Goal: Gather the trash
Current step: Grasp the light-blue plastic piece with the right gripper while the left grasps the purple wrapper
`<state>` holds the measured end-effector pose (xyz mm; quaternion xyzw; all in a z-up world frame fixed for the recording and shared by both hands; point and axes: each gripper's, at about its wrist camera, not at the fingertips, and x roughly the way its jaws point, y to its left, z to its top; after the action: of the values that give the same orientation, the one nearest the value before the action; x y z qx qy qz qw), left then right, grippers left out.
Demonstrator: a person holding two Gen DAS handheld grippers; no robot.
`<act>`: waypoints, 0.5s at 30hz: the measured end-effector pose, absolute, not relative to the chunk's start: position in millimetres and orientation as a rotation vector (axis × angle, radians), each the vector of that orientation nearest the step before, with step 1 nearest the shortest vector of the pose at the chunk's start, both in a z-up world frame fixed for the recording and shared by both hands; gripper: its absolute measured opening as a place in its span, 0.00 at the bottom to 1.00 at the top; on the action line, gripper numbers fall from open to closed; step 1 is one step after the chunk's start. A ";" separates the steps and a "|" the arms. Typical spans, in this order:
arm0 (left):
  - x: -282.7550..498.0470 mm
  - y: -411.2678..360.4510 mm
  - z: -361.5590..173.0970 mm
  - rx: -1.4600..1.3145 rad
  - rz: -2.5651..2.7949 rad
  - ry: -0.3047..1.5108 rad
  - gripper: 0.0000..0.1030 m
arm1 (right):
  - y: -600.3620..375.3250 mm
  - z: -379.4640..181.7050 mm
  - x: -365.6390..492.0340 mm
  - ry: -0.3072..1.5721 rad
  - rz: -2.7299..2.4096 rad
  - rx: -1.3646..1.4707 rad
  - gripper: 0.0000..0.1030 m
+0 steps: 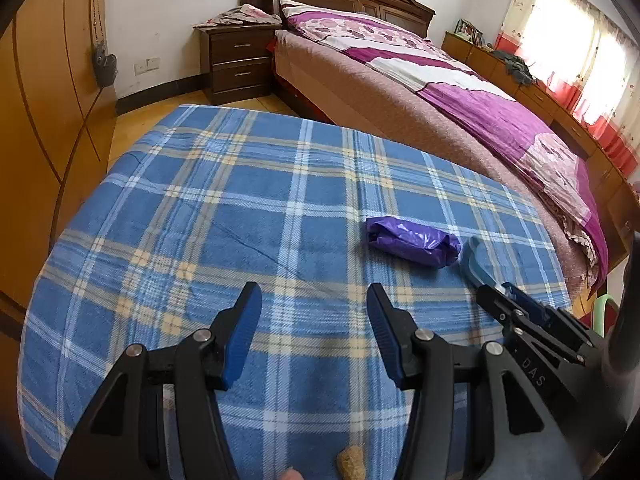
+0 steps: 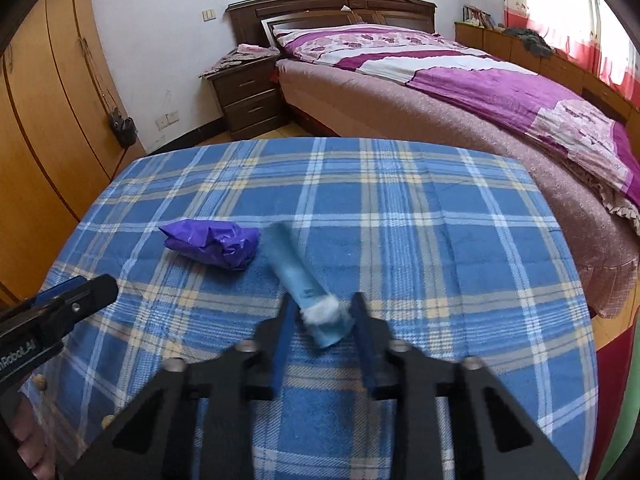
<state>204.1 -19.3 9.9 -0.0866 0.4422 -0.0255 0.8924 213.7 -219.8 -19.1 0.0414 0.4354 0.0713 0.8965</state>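
While both tools sit over the plaid-covered desk (image 2: 440, 200):
Right hand-held gripper (image 2: 322, 316): fingers partly apart around a light blue tube's (image 2: 294, 264) near end; contact unclear, blurred.
Left hand-held gripper (image 1: 314, 320): wide apart, holding nothing.
Purple bag bundle (image 1: 412, 242): lying just left of the tube.

My left gripper (image 1: 314, 320) sits at the lower centre of its own view, its two blue pads far apart and nothing between them. In the right wrist view its tip enters from the left edge. My right gripper (image 2: 322, 322) is lower centre in its view — the jaws are narrower, blurred, not touching each other.
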 end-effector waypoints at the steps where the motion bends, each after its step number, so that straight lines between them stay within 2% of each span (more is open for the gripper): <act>1: 205.2 -20.6 10.2 -0.179 -0.057 0.918 0.53 | -221.5 -18.9 213.1 0.901 0.150 0.098 0.21; 4: 208.6 -25.5 11.3 -0.174 -0.080 0.918 0.55 | -229.0 -19.1 210.8 0.895 0.151 0.146 0.21; 7: 213.9 -31.2 12.5 -0.178 -0.099 0.916 0.65 | -241.5 -17.1 207.7 0.871 0.133 0.203 0.21; 15: 233.5 -60.5 8.8 -0.109 -0.131 0.918 0.66 | -265.6 -6.8 202.8 0.822 0.082 0.239 0.21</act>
<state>233.5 -60.5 8.8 -0.0526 0.4427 -0.0630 0.8929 202.8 -265.6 -6.8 0.1159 0.3986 0.0397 0.9089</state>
